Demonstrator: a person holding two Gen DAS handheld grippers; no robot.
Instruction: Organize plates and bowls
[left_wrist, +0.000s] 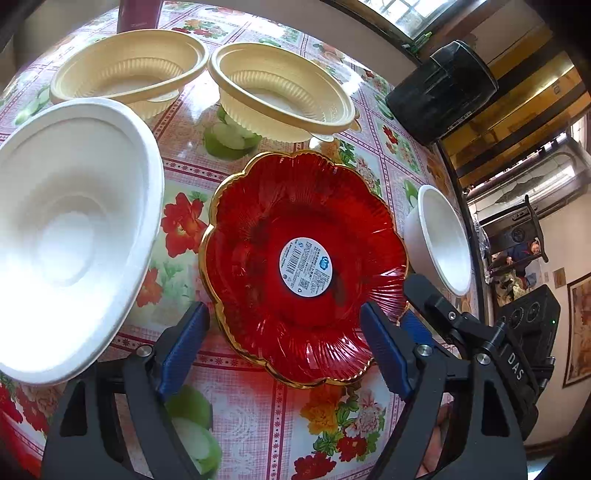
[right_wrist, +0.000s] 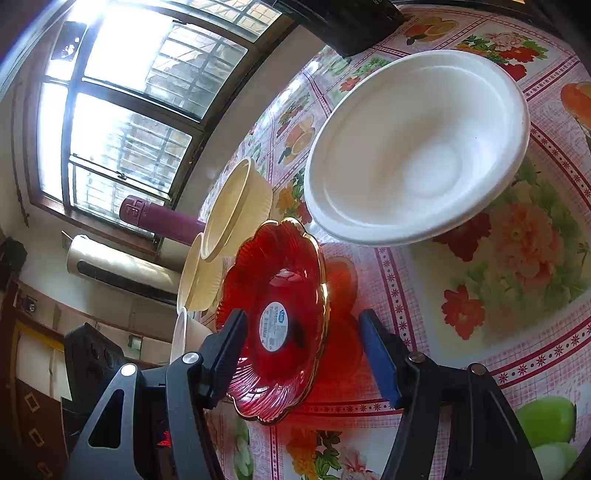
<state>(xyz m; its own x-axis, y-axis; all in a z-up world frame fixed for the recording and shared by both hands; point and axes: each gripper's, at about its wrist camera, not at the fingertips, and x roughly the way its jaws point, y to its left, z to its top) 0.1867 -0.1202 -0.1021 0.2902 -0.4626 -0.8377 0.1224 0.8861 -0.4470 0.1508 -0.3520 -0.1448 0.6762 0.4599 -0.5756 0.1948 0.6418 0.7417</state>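
Red plate (left_wrist: 295, 266) mid tabletop (left_wrist: 258, 417), just ahead of my left gripper (left_wrist: 284, 345): fingers wide, empty. Right gripper (right_wrist: 303, 354) wide, straddling plate's edge, I judge for rim grasp. White bowls (left_wrist: 70, 236) and cream bowls (left_wrist: 129, 70) unstacked around it.

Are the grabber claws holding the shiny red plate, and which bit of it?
No. Both the left gripper and the right gripper are open around the red plate's near rim, not pinching it. Nothing is held.
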